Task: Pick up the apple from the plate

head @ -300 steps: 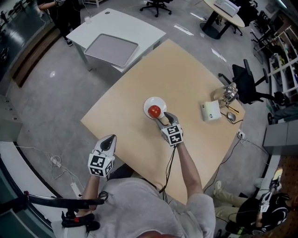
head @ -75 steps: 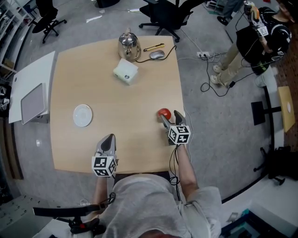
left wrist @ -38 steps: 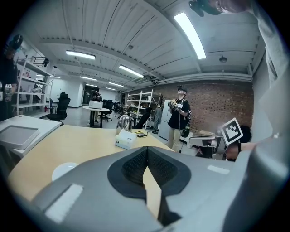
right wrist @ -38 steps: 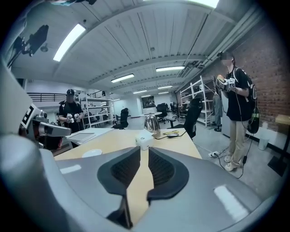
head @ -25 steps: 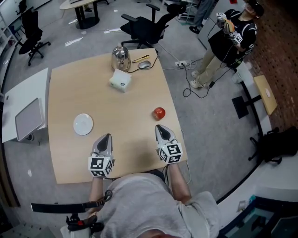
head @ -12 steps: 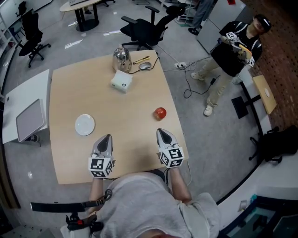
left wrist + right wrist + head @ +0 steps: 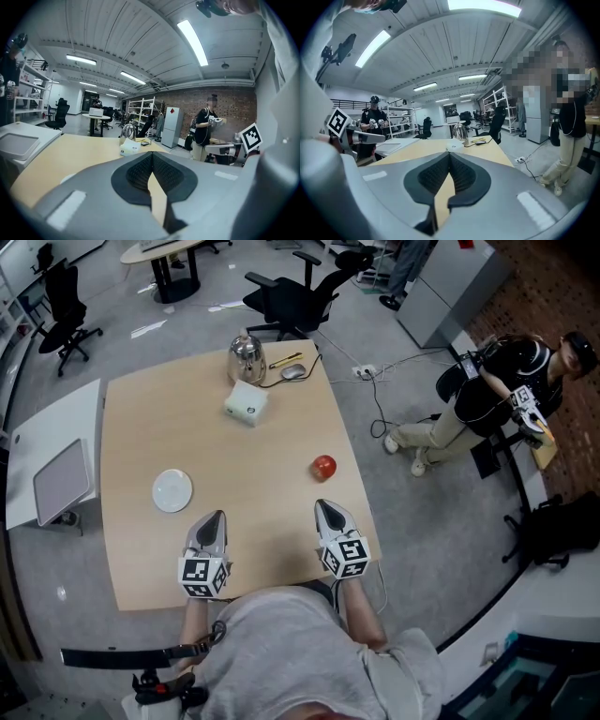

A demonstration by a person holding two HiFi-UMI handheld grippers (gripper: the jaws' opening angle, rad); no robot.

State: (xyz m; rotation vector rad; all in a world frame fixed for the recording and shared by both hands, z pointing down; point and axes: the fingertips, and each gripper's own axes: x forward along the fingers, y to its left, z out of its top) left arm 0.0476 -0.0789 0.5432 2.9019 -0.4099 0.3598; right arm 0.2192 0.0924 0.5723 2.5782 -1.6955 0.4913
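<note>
Sitting on the table [image 7: 253, 427] near its right edge, the apple [image 7: 323, 466] is well apart from the plate [image 7: 172, 491], which has nothing on it. The right gripper [image 7: 324, 507] just behind the apple and the left gripper [image 7: 215, 517] both have their jaws squeezed together, holding nothing.

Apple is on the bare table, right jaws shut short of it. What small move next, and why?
Probably open the jaws of the right gripper. The apple lies on the table, well apart from the empty plate, so lifting it off the plate looks done. Any fresh grasp needs open jaws, and this gripper, shut and empty, is the nearer one.
</note>
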